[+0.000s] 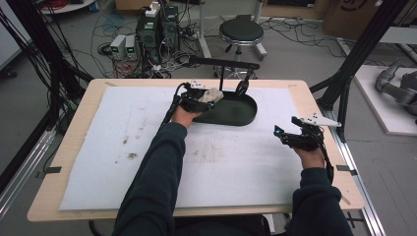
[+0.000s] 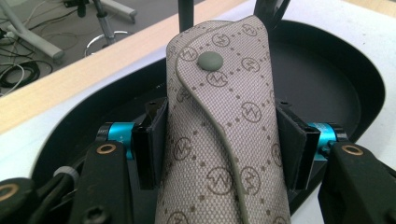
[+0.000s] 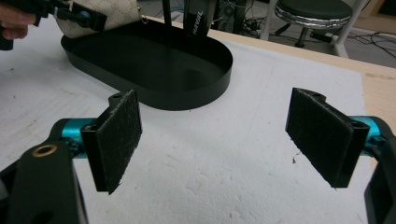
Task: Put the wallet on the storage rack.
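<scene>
My left gripper pinches the soft, light fabric pouch across its middle above the black tray; my right gripper gapes wide, empty.

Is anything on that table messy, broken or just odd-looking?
Mostly tidy. The white mat has brownish smudges left of the middle and in the middle. The patterned pouch sits clamped in the left gripper over the black tray, undamaged.

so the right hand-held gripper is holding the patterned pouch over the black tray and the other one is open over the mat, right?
Not quite: the left hand-held gripper holds the patterned pouch over the black tray, as the left gripper view shows. The right hand-held gripper is open over the mat.
</scene>
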A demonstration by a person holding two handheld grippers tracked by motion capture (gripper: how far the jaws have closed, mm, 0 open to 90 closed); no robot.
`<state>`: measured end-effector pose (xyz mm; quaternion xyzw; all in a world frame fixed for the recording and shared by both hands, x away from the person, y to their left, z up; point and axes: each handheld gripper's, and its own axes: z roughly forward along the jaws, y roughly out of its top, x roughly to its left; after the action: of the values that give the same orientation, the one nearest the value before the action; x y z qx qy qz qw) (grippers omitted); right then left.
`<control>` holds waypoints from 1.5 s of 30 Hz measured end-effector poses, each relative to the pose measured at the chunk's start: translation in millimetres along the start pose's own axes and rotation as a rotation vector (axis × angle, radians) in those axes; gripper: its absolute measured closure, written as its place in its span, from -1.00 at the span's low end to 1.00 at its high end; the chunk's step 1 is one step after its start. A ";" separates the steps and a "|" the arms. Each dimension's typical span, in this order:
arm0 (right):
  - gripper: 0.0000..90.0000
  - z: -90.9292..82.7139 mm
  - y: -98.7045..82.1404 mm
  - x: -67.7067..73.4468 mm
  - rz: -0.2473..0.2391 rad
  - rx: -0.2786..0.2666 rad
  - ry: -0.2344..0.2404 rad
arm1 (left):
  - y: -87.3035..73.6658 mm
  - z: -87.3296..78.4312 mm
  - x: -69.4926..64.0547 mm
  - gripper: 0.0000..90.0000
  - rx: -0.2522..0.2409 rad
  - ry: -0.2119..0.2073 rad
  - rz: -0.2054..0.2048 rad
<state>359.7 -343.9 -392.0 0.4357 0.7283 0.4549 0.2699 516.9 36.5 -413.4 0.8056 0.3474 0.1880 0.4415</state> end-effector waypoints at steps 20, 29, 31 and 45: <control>-0.58 -3.5 -1.0 3.1 -0.008 0.003 -0.002 | -15.1 -39.9 2.8 -0.39 -0.122 -0.053 -0.185; -0.58 -3.8 -2.3 8.0 -0.032 0.017 0.008 | -42.3 -113.4 -10.4 -0.46 -0.270 -0.082 -0.231; -0.58 -2.9 -2.9 9.0 -0.044 0.025 0.006 | -54.7 -128.8 -11.8 -0.47 -0.279 -0.078 -0.232; -0.58 1.2 -7.2 11.8 -0.081 0.053 -0.010 | -131.7 -207.8 5.3 -0.59 -0.300 0.072 -0.192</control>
<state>352.2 -334.4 -399.0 0.4152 0.7556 0.4221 0.2803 342.0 209.7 -412.2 0.6866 0.4062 0.2235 0.5600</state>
